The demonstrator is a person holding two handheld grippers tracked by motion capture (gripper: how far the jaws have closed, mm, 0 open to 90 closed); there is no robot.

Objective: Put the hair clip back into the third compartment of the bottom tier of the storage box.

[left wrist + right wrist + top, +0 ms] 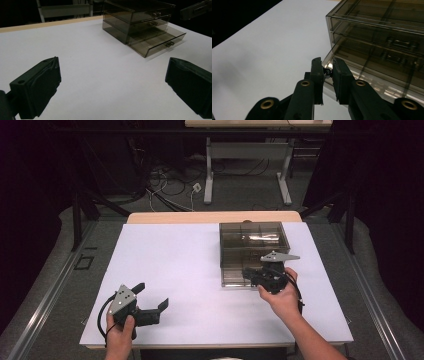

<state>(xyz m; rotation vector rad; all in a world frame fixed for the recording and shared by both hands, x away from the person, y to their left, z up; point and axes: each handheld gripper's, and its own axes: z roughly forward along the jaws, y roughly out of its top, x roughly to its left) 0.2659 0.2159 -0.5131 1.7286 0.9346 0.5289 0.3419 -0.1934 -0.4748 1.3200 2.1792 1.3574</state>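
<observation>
Nearest us, we hold the left gripper low over the bare white desk, its fingers spread wide with nothing between them. Farther right, our right gripper has its fingers pinching the small knob of the bottom drawer, which stands pulled out from the smoky clear drawer box toward the desk's far right.

A table is covered by a white sheet, with a bare wood strip left along its far edge. A smoky clear drawer box is set on the sheet's far right part, its bottom drawer pulled out.
</observation>
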